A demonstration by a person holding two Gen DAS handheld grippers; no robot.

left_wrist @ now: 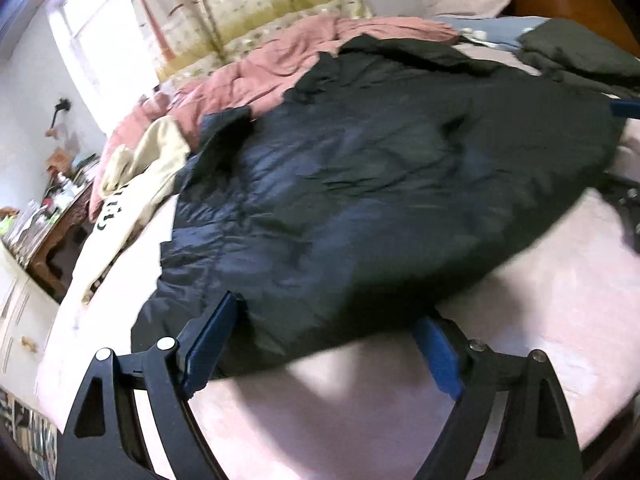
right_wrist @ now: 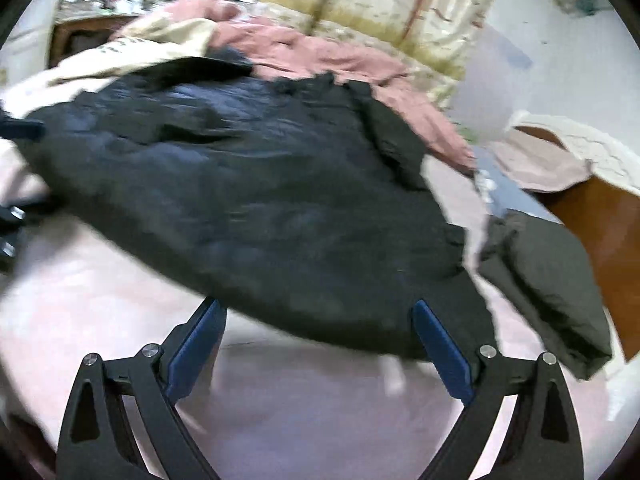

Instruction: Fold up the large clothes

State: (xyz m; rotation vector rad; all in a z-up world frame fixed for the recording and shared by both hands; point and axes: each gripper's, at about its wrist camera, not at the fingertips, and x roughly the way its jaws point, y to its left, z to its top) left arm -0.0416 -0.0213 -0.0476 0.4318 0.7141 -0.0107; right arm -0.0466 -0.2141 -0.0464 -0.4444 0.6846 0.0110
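Note:
A large dark navy-black padded jacket (left_wrist: pixel 380 184) lies spread on the pale pink bed (left_wrist: pixel 500 360); it also shows in the right wrist view (right_wrist: pixel 248 188). My left gripper (left_wrist: pixel 328 316) is open at the jacket's near hem, fingers apart on either side of the edge, not clamping it. My right gripper (right_wrist: pixel 316 312) is open at the near hem further right, empty. The right gripper's blue tip (left_wrist: pixel 624 108) shows at the left wrist view's right edge; the left gripper (right_wrist: pixel 20 128) shows at the right wrist view's left edge.
A folded dark garment (right_wrist: pixel 548 280) lies to the right. A pink quilt (left_wrist: pixel 260 76) and a cream garment (left_wrist: pixel 136 184) are heaped at the far side. A wooden headboard (right_wrist: pixel 608 236), a cluttered desk (left_wrist: pixel 48 224) and patterned curtains (left_wrist: pixel 240 0) surround the bed.

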